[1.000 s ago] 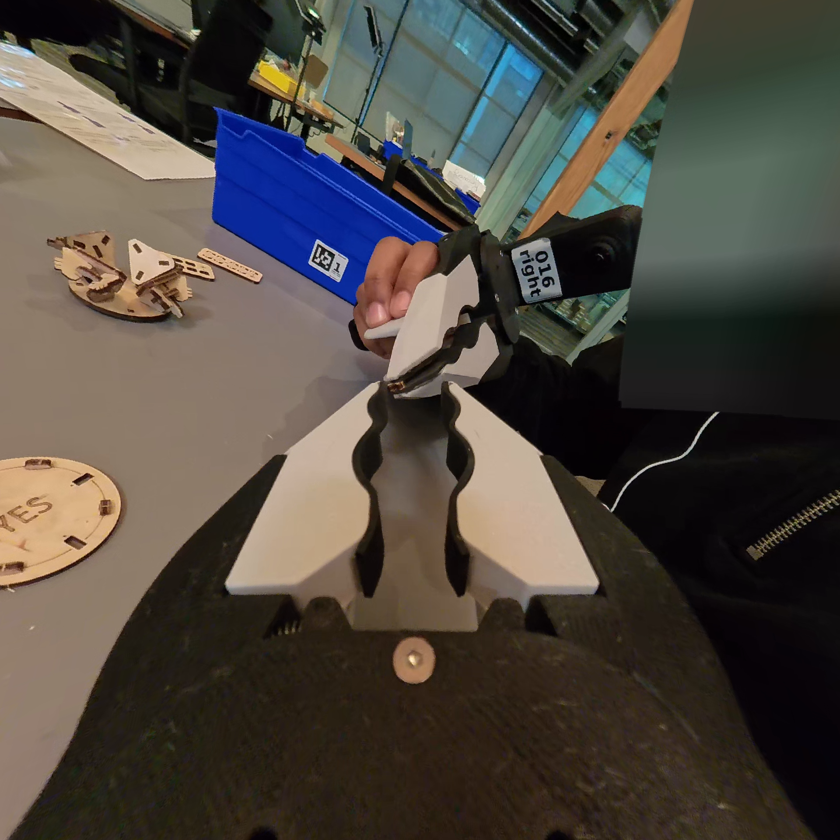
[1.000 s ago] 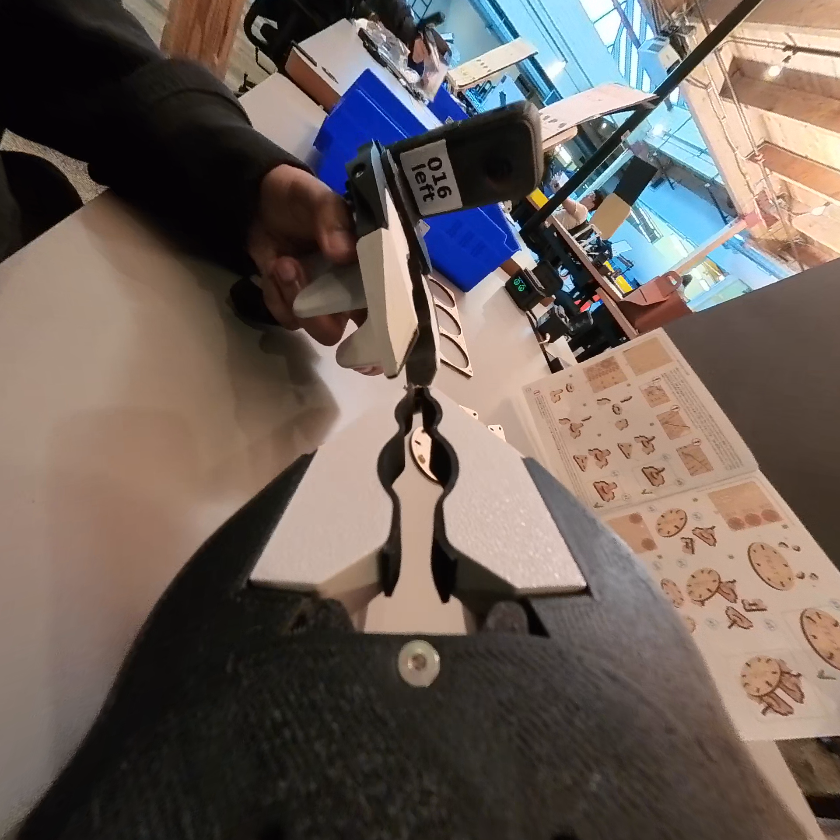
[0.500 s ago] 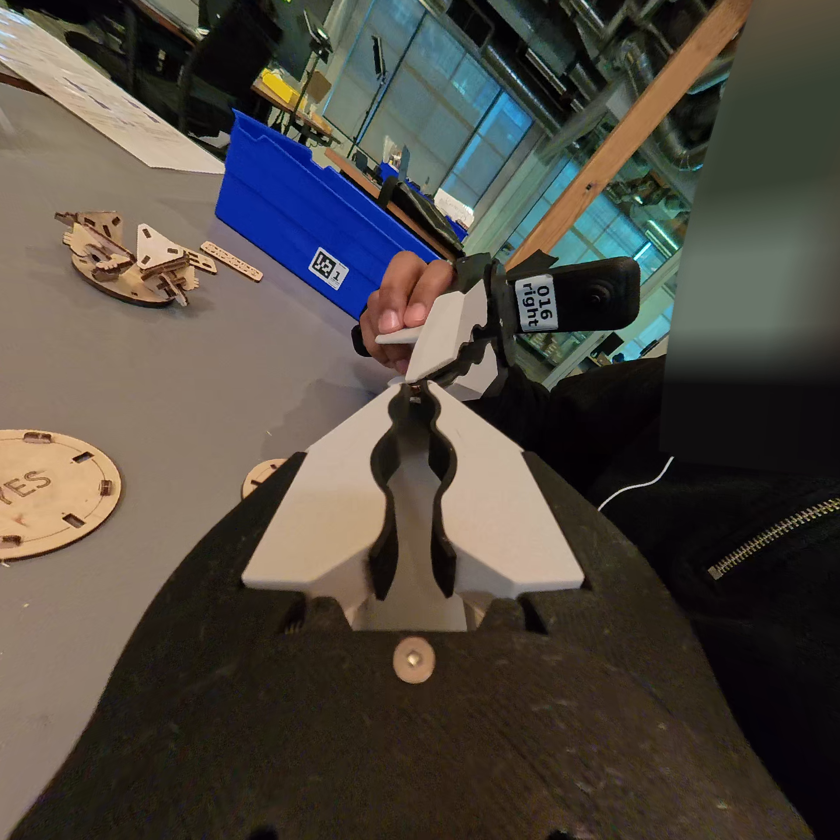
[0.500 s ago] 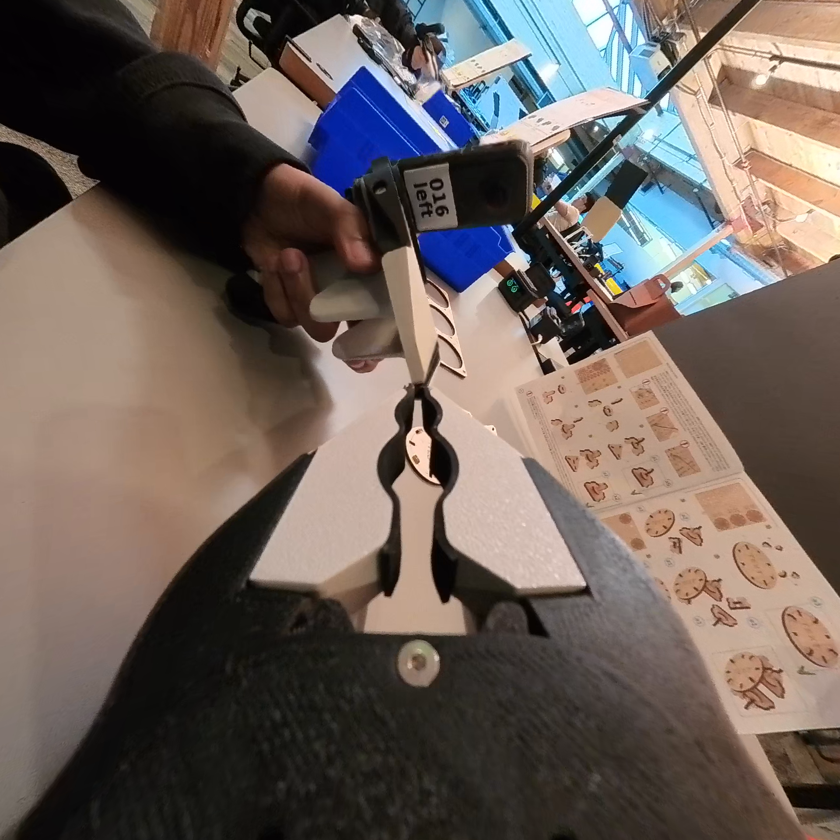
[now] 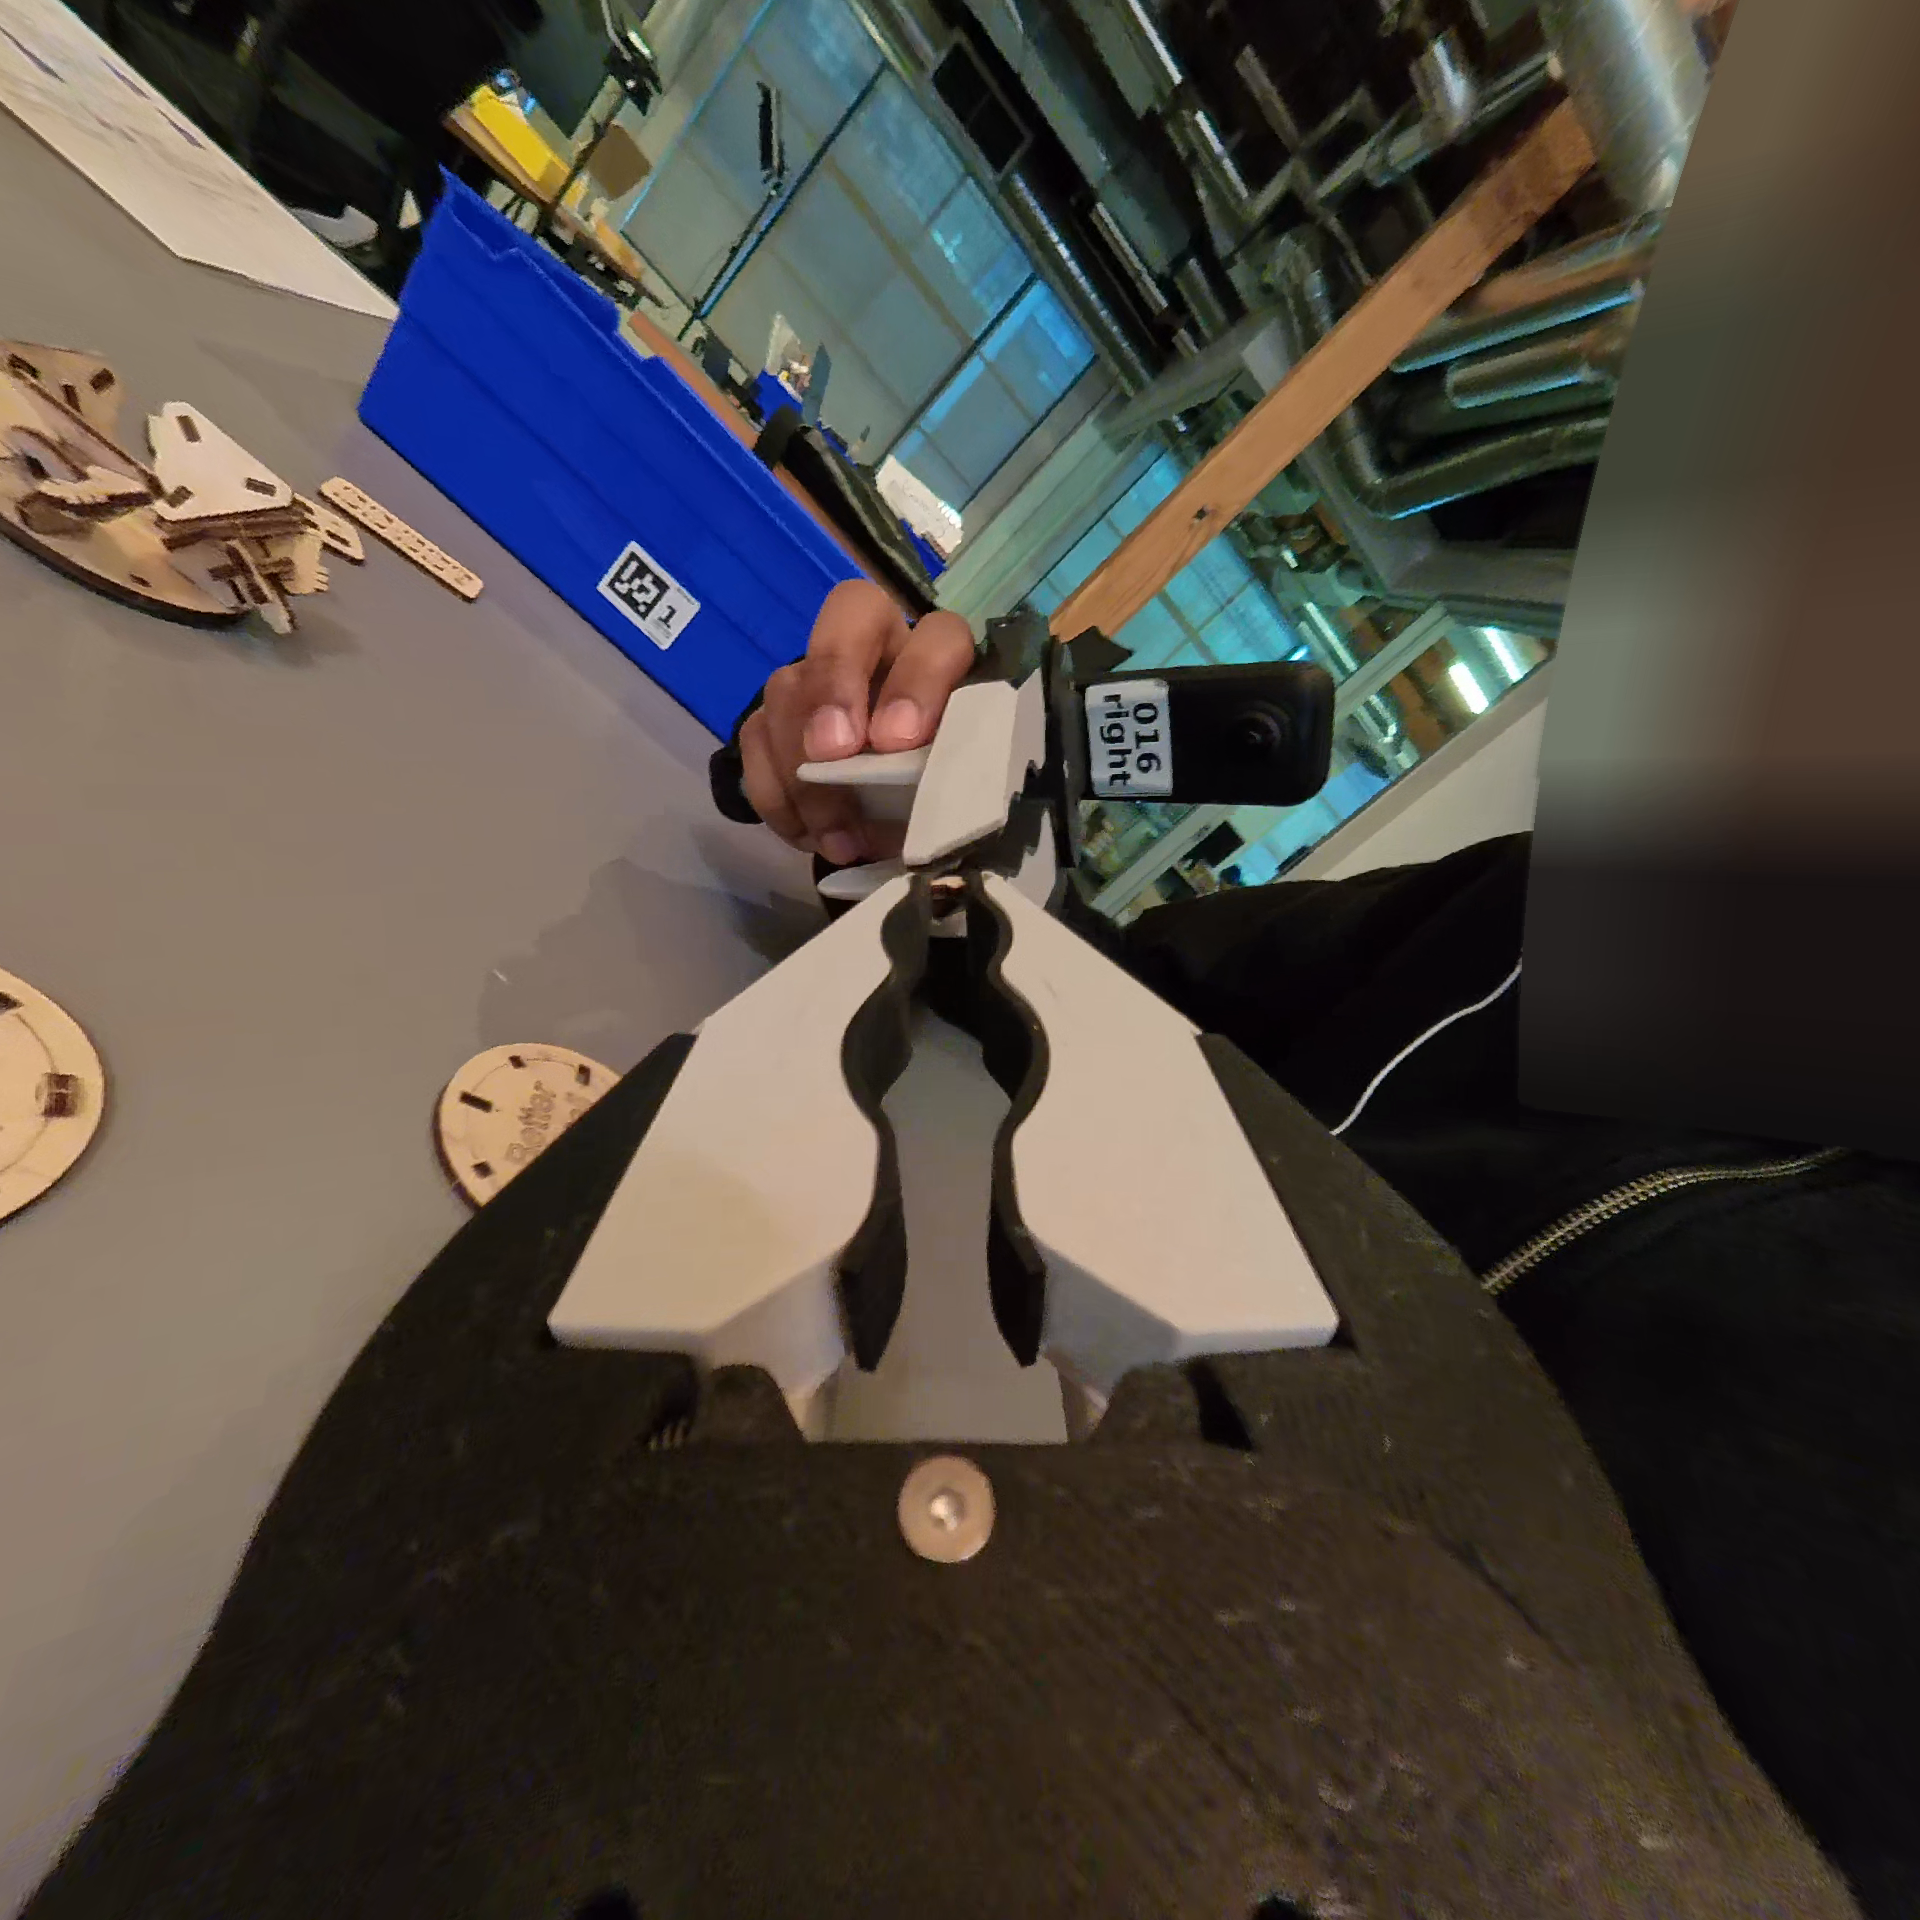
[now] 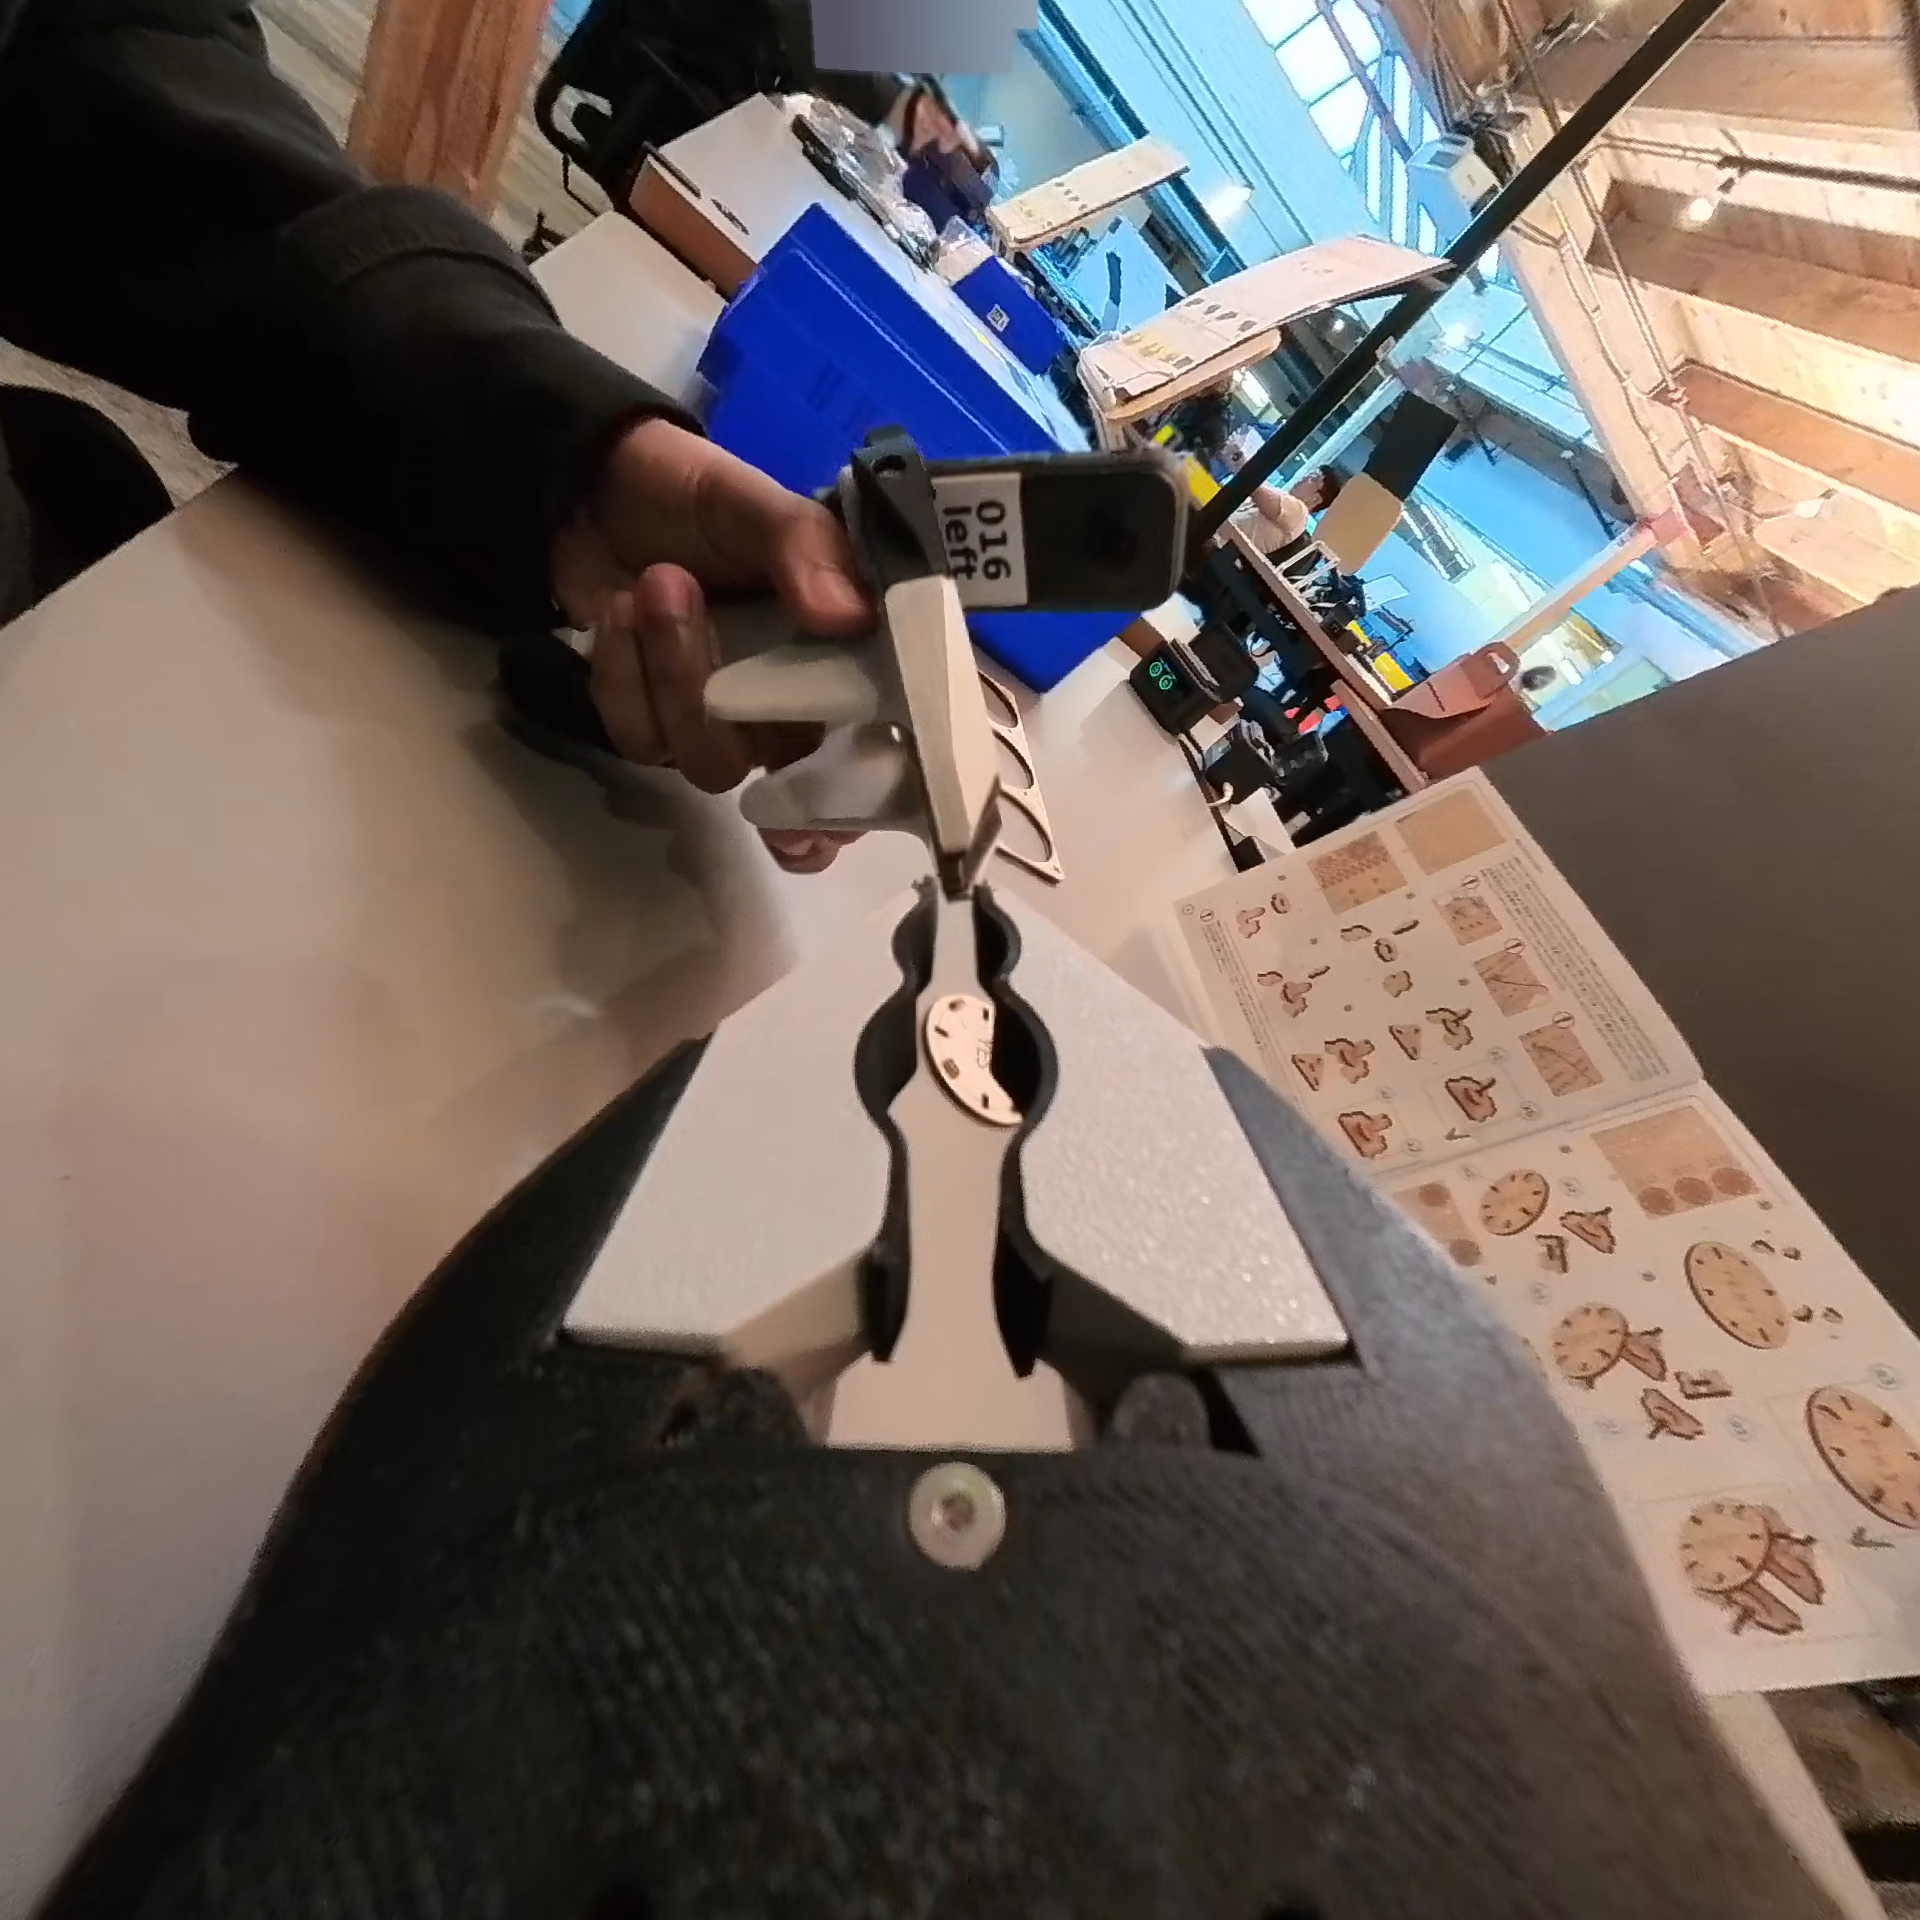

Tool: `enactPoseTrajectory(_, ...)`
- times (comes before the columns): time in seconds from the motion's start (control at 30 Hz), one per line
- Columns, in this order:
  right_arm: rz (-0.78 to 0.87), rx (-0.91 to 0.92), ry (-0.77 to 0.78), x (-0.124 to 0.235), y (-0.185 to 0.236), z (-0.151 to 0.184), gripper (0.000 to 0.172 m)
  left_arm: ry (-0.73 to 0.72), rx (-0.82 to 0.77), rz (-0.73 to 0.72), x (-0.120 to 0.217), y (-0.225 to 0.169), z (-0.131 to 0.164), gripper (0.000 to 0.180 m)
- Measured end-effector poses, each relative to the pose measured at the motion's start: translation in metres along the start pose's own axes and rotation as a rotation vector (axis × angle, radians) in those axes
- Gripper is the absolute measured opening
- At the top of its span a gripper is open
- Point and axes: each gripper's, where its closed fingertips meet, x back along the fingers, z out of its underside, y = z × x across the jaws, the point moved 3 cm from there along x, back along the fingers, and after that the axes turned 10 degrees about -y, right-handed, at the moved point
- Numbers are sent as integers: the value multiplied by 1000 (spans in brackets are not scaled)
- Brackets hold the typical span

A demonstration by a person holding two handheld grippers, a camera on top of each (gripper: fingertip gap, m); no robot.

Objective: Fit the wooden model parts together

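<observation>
While both grippers meet tip to tip above the table (image 5: 312, 883), just in front of the blue bin (image 5: 582, 488), the left gripper (image 5: 940, 891) has its jaws pinched together on a small wooden piece (image 5: 943, 889), tan, only a sliver showing at the tips. Right gripper (image 6: 951, 902) points straight at it from the opposite side; its jaws stand a narrow slit apart with the table showing through, and the left gripper's tips sit right at that slit. Cannot tell if the right pads touch the piece. A hand (image 5: 831, 717) wraps each handle, the one on the left gripper coming out of a dark sleeve (image 6: 343, 343). Below the meeting point, nearer than the bin, a small wooden disc (image 5: 514, 1117) with slots lies flat on the table. A bigger wooden disc (image 5: 36, 1091) lies farther from the bin, at the picture edge. Beside the bin's long front wall sit a half-built wooden assembly (image 5: 135, 520) and a thin wooden strip (image 5: 400, 537) just next to it. At the bin's near corner a plywood sheet with oval cutouts (image 6: 1023, 800) lies flat, partly hidden behind the left gripper. Well apart from the bin, an open instruction sheet (image 6: 1558, 1195) with clock drawings lies at the table edge.
</observation>
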Motion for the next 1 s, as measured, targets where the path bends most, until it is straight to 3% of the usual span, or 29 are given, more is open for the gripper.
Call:
enactPoseTrajectory(0.5,-59,-121,-136,5,3,-18,5,11,113,131,-1,-13,2,2)
enactPoseTrajectory(1.0,-48,-73,-154,4,4,-21,1,20,148,166,-1,-17,4,2)
